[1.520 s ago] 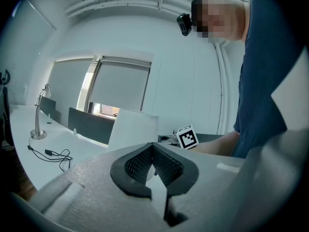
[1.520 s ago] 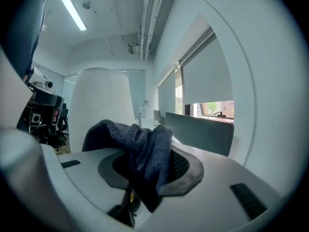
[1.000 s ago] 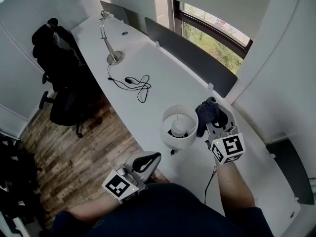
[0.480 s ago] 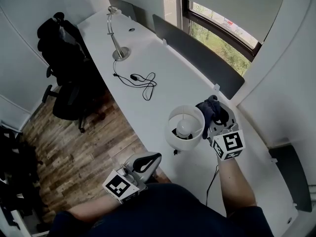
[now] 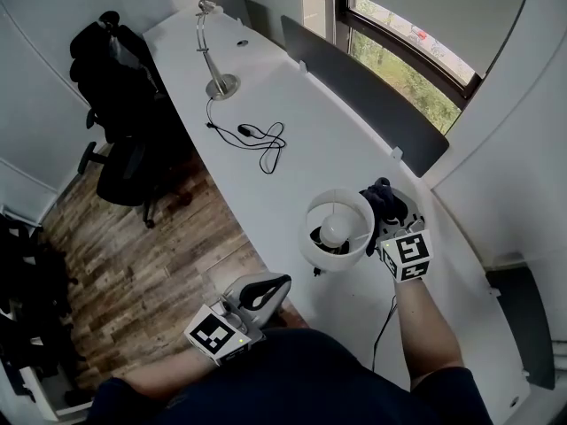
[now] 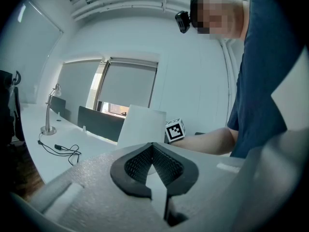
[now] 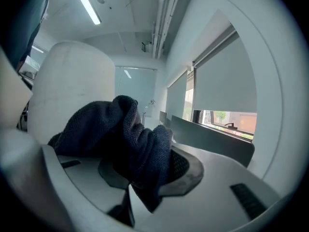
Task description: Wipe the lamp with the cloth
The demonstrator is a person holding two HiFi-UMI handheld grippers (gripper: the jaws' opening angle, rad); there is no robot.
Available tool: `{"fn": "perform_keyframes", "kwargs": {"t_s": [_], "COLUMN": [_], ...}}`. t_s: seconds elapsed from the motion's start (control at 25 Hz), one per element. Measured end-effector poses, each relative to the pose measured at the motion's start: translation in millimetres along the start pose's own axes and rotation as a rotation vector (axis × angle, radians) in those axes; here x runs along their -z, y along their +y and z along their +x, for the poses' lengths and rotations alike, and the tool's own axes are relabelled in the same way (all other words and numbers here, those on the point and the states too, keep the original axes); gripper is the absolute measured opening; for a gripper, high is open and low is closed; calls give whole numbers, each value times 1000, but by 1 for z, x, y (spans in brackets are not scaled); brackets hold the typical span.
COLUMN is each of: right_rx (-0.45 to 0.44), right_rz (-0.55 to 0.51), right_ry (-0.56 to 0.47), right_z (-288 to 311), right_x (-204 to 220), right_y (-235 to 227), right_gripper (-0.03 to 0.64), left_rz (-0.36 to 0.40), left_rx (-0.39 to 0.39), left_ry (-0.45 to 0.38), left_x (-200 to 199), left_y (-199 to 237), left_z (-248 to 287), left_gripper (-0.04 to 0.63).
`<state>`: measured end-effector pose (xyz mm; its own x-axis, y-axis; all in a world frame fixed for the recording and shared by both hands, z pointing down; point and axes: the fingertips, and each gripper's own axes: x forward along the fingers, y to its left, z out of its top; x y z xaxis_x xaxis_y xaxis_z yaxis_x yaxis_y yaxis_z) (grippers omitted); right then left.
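Note:
A white lamp [image 5: 337, 228] with a round shade stands on the long white desk [image 5: 292, 113]; its bulb shows inside from above. My right gripper [image 5: 385, 211] is shut on a dark blue cloth [image 5: 383, 202], and the cloth presses against the right side of the shade. In the right gripper view the cloth [image 7: 125, 139] bulges out of the jaws beside the white shade [image 7: 72, 81]. My left gripper [image 5: 266, 289] hangs low at the desk's near edge, shut and holding nothing. In the left gripper view the shade [image 6: 142, 124] stands beyond the closed jaws.
A silver desk lamp [image 5: 213, 51] stands at the desk's far end with a black cable [image 5: 261, 140] coiled near it. A dark divider panel [image 5: 363, 96] runs along the window side. A black office chair [image 5: 124, 104] sits on the wooden floor at left.
The right gripper with the cloth has slid a little along the shade's right side, toward me. The head view has shifted. The left gripper has stayed put.

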<state>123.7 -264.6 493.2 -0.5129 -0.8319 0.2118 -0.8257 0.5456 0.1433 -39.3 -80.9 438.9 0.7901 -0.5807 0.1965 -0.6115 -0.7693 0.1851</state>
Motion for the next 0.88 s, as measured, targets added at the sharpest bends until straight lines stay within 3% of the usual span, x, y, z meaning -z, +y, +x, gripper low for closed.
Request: {"fn": "perform_keyframes", "kwargs": {"t_s": [0.28, 0.88], "right_rx": [-54, -156], "right_rz": [-9, -62], "right_ry": [33, -118], "right_z": [11, 13], "right_x": [9, -95], "right_y": [1, 5], "right_gripper": [123, 123], "left_rz": [-8, 6], "left_rx": [-12, 5], "left_ry": [-4, -52], "left_x": [1, -9], "left_y": [3, 6], "left_z": [-1, -6], "left_gripper": [6, 6]}}
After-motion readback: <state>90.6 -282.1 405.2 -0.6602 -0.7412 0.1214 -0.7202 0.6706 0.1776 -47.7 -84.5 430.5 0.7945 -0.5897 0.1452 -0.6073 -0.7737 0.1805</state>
